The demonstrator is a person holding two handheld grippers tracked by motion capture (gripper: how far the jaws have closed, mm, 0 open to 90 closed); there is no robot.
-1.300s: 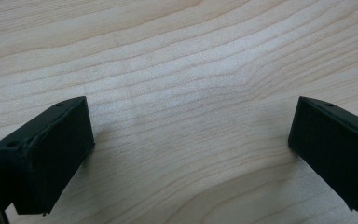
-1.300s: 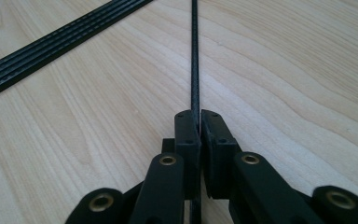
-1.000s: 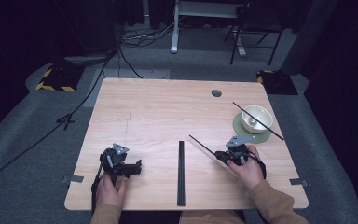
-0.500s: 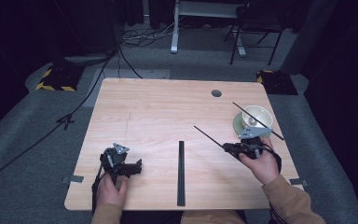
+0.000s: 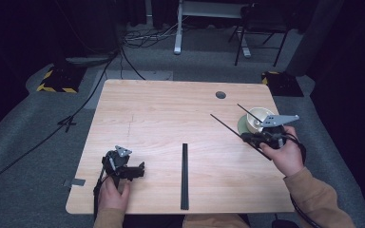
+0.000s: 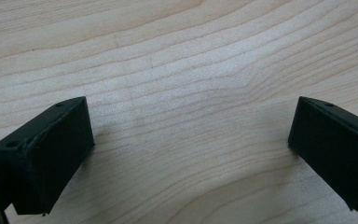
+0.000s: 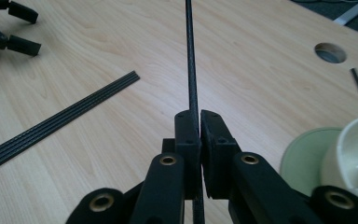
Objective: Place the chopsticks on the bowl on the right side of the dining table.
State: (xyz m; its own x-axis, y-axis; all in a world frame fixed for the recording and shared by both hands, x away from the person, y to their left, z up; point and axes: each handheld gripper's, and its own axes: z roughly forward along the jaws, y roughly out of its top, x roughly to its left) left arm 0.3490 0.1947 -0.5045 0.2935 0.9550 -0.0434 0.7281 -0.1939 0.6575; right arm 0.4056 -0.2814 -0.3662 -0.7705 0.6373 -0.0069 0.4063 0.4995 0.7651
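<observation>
My right gripper [image 5: 253, 138] is lifted off the table beside a cream cup [image 5: 258, 119] on a green saucer [image 5: 242, 126]. It is shut on a thin black rod [image 5: 225, 125] that slants up and to the left. The right gripper view shows the jaws [image 7: 199, 119] pressed together on that rod [image 7: 190, 65]. A second thin rod [image 5: 243, 108] leans in the cup [image 7: 354, 144]. A flat bundle of black rods [image 5: 185, 175] lies at the front middle of the table. My left gripper [image 5: 137, 171] rests near the front left, open over bare wood [image 6: 191, 140].
The wooden table [image 5: 161, 114] has a round cable hole [image 5: 220, 95] at its back right, near the cup. The rod bundle [image 7: 60, 121] lies between the two grippers. Dark floor, cables and chair legs lie beyond the far edge.
My right gripper has risen with the thin rod and moved right and away, from near the front edge to beside the cup. The left gripper has stayed still.
</observation>
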